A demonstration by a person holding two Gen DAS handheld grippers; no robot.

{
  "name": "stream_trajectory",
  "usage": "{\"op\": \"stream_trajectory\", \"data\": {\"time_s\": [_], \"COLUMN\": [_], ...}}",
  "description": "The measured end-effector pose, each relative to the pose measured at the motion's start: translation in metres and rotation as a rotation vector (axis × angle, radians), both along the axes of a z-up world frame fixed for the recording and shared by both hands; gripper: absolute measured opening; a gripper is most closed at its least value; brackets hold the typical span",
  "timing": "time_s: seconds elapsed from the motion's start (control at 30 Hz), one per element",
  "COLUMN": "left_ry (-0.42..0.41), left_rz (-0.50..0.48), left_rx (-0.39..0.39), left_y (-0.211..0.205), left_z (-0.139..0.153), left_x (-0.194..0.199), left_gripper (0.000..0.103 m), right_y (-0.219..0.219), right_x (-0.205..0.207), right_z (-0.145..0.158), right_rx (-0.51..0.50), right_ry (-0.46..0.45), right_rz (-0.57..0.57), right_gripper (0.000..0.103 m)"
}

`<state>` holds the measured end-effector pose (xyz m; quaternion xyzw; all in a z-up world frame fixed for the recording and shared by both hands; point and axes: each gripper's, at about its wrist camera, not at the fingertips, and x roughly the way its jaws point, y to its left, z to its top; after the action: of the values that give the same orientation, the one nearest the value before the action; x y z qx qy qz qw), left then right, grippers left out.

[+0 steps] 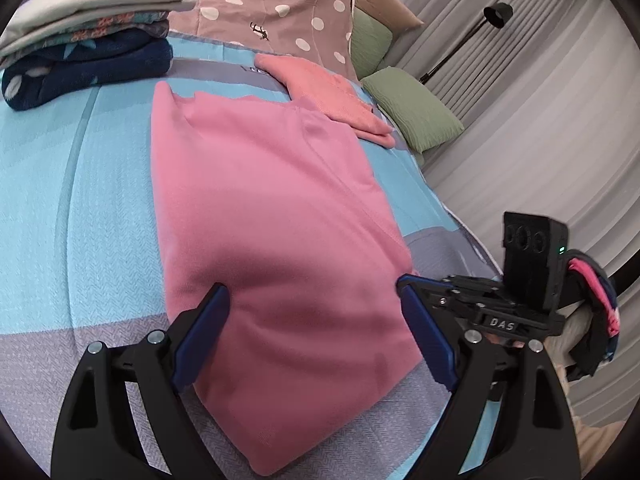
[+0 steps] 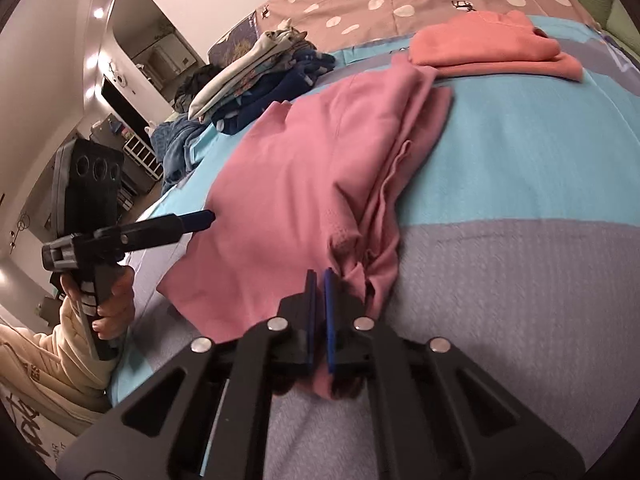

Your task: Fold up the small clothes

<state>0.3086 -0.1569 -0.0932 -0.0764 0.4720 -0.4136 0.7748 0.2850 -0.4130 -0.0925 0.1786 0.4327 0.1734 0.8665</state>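
Pink garment [image 1: 272,216], near edge bunched, cropped.

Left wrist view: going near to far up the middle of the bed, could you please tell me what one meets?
Left gripper → pink garment → folded orange garment → polka-dot quilt.

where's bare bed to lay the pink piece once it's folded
Bare bedspread lies between the pink garment and the folded stack. In the right wrist view, another bare patch lies beside the garment, below the folded coral garment. It is crowded at the stack and the coral garment.
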Motion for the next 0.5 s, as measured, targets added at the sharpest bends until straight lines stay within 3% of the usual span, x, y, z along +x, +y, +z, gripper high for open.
{"op": "stream_trajectory", "data": {"time_s": [0.07, 0.1, 0.2, 0.27, 0.4, 0.5], "left_ry": [-0.007, 0.003, 0.037, 0.047, 0.045, 0.036], "left_rz": [0.001, 0.011, 0.029, 0.027, 0.039, 0.069], "left_rx": [-0.005, -0.022, -0.061, -0.066, -0.068, -0.02], "left_y": [0.003, 0.007, 0.015, 0.015, 0.021, 0.034], "left_z": [0.004, 0.006, 0.009, 0.008, 0.012, 0.015], "left_x": [-0.001, -0.001, 0.002, 0.003, -0.001, -0.003], "left_gripper": [0.088, 0.088, 0.088, 0.088, 0.088, 0.088], "right_y": [0.01, 0.013, 0.021, 0.025, 0.035, 0.039], "right_x": [-0.001, -0.001, -0.003, 0.003, 0.018, 0.024], "right_z": [0.013, 0.021, 0.042, 0.051, 0.039, 0.018], "right_rx": [-0.063, -0.078, -0.112, -0.127, -0.171, -0.287], "right_ry": [0.004, -0.004, -0.087, -0.126, -0.101, -0.06], "right_rz": [0.005, 0.005, -0.028, -0.041, -0.024, -0.032], "right_gripper": [0.007, 0.014, 0.051, 0.053, 0.053, 0.054]}}
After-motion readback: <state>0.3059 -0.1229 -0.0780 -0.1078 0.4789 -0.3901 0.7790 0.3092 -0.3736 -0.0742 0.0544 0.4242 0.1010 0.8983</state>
